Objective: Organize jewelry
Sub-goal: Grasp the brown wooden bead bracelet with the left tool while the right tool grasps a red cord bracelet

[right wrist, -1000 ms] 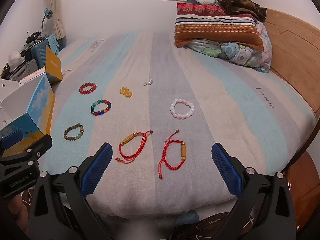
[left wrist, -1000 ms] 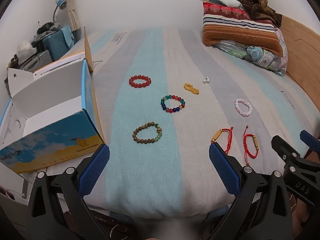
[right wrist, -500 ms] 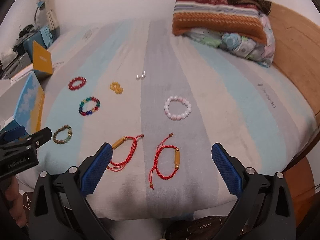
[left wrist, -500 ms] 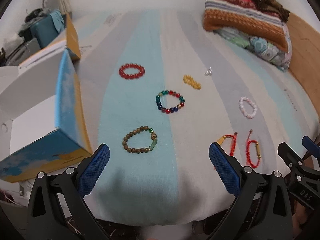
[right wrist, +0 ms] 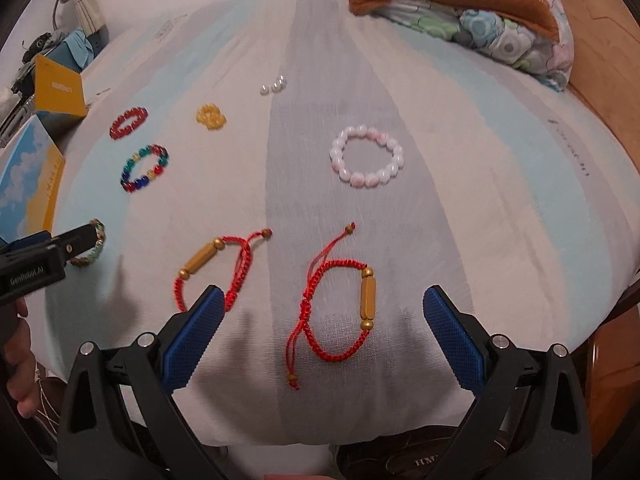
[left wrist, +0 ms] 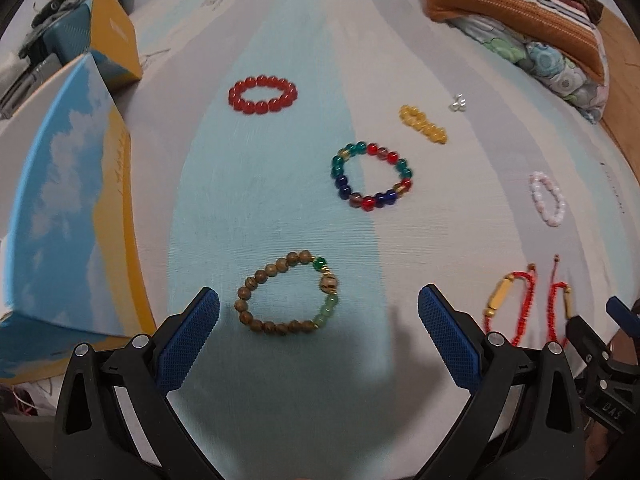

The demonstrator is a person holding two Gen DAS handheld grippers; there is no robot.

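The brown bead bracelet lies on the bed between the left gripper's wide fingers, light and floppy, best pinched at its 6 o'clock beads.

the left claw is spread wide, its 2 blue-padded fingers well apart and holding nothing; measured from the wooden bead bracelet, 1 pad sits just beside the bracelet's left edge and the other well off to its right. the right claw is likewise spread wide and empty. from the left wrist camera its black tip shows to the far right of the wooden bead bracelet. from the right wrist camera the left claw's black tip covers part of that bracelet, and the person's hand grips the tool below it.
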